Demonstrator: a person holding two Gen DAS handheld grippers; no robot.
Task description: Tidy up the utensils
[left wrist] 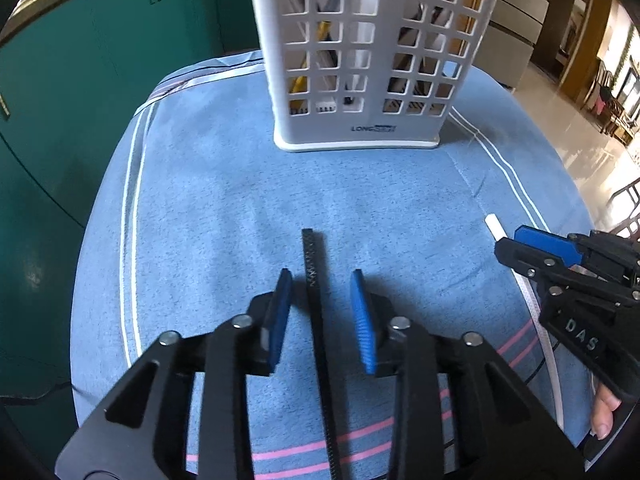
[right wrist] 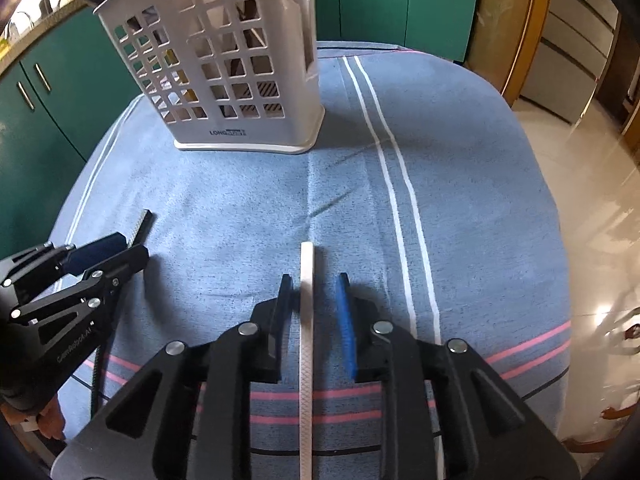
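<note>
A black utensil handle (left wrist: 316, 300) lies on the blue cloth between the fingers of my left gripper (left wrist: 322, 280), which is open around it without touching. A white utensil handle (right wrist: 307, 320) lies between the fingers of my right gripper (right wrist: 314, 284), also open, with small gaps on both sides. The white slotted utensil holder (left wrist: 360, 60) stands upright at the far end of the cloth and holds several items; it also shows in the right wrist view (right wrist: 224, 64). Each gripper shows in the other's view: the right gripper (left wrist: 532, 244) and the left gripper (right wrist: 120, 252).
The blue striped cloth (left wrist: 200, 200) covers a small table whose edges drop off on all sides. Green cabinets (left wrist: 80, 80) stand to the left and behind. A glossy tiled floor (right wrist: 592, 200) lies to the right.
</note>
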